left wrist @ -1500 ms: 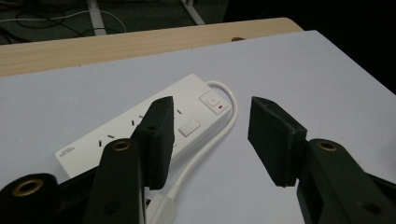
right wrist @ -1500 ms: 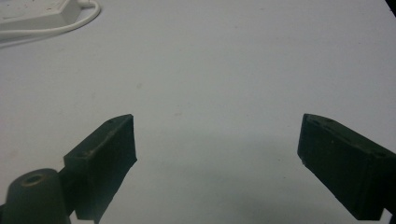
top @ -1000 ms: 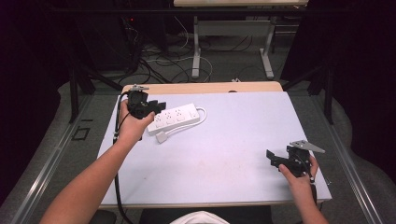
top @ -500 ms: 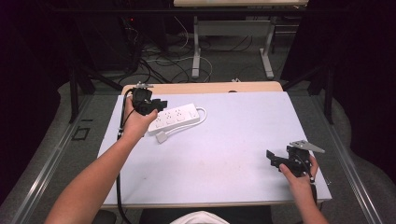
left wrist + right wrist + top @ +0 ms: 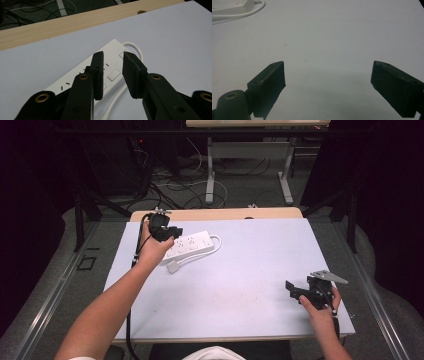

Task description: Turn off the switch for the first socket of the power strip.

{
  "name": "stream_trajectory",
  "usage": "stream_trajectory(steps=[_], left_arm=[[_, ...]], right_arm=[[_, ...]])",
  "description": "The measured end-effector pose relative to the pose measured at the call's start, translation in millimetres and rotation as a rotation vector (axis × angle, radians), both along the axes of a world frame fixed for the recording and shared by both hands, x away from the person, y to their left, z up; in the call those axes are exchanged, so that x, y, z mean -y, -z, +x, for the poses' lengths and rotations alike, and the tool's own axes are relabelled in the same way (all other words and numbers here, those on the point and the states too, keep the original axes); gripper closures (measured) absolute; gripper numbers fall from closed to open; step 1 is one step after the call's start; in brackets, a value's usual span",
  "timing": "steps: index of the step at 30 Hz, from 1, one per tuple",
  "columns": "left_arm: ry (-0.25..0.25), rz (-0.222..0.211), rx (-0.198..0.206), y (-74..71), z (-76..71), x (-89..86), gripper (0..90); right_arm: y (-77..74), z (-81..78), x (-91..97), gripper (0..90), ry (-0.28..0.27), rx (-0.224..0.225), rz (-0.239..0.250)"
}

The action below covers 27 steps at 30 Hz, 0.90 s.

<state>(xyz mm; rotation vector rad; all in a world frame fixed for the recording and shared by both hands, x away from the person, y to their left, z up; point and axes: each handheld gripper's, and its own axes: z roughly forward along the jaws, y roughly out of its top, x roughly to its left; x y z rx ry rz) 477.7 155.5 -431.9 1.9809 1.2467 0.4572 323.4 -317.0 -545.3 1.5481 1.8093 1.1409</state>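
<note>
A white power strip (image 5: 192, 244) lies at the back left of the table, its cable looped beside it and its plug (image 5: 173, 267) in front. My left gripper (image 5: 175, 232) hovers over the strip's left end. In the left gripper view its jaws (image 5: 113, 56) have just been closing to a narrow gap; they are open above the strip (image 5: 112, 47), with nothing pressed between them. My right gripper (image 5: 291, 290) rests near the front right corner, pointing left. Its jaws (image 5: 328, 75) stand wide open over bare table, and the strip (image 5: 229, 8) shows far off.
A white sheet (image 5: 240, 270) covers the table, with a bare wooden strip (image 5: 225, 214) along the far edge. Beyond it are dark floor, loose cables and another table's legs (image 5: 210, 185). The table's front and right edges lie close to my right hand.
My left gripper has shifted slightly right over the power strip and its jaws have narrowed. The right hand has stayed put.
</note>
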Motion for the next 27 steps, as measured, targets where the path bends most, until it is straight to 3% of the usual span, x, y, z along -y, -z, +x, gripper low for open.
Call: stream_trajectory(steps=[27], left_arm=[[-0.064, 0.043, -0.070, 23.0, 21.8, 8.3, 82.6]], right_arm=[[-0.6, -0.3, 0.4, 12.5, -0.001, -0.011, 0.001]])
